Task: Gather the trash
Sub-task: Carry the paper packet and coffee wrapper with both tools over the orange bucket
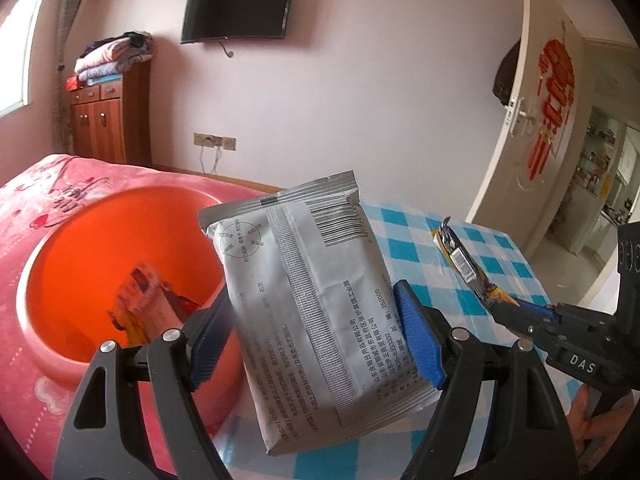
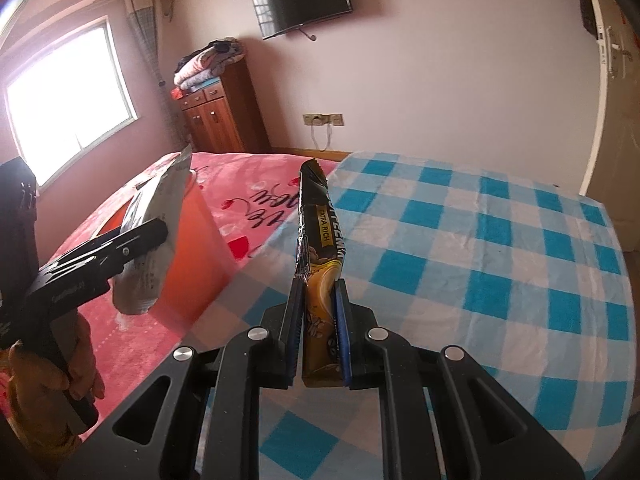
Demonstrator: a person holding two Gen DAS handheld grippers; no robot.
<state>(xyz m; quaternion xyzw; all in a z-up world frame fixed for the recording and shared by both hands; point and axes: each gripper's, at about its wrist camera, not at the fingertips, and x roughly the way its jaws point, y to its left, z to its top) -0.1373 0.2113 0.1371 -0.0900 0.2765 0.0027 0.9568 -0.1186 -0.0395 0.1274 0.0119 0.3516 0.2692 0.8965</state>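
Observation:
My left gripper point(image 1: 316, 328) is shut on a silver-grey printed packet point(image 1: 304, 292) and holds it upright beside the rim of an orange bin point(image 1: 72, 248). The bin holds a pink and yellow wrapper point(image 1: 140, 304). My right gripper point(image 2: 318, 308) is shut on a black and yellow coffee sachet point(image 2: 318, 232) that stands upright above the checked cloth. In the left wrist view the right gripper point(image 1: 508, 308) is at right with the sachet point(image 1: 464, 260). In the right wrist view the left gripper point(image 2: 160, 236) holds the packet point(image 2: 156, 220) against the bin point(image 2: 192, 248).
The bin stands on a pink blanket point(image 1: 36, 200) on the bed. A blue and white checked cloth point(image 2: 500, 248) covers the right part. A wooden cabinet point(image 1: 108, 120) with folded blankets, a wall television point(image 1: 236, 8) and an open white door point(image 1: 536, 100) stand behind.

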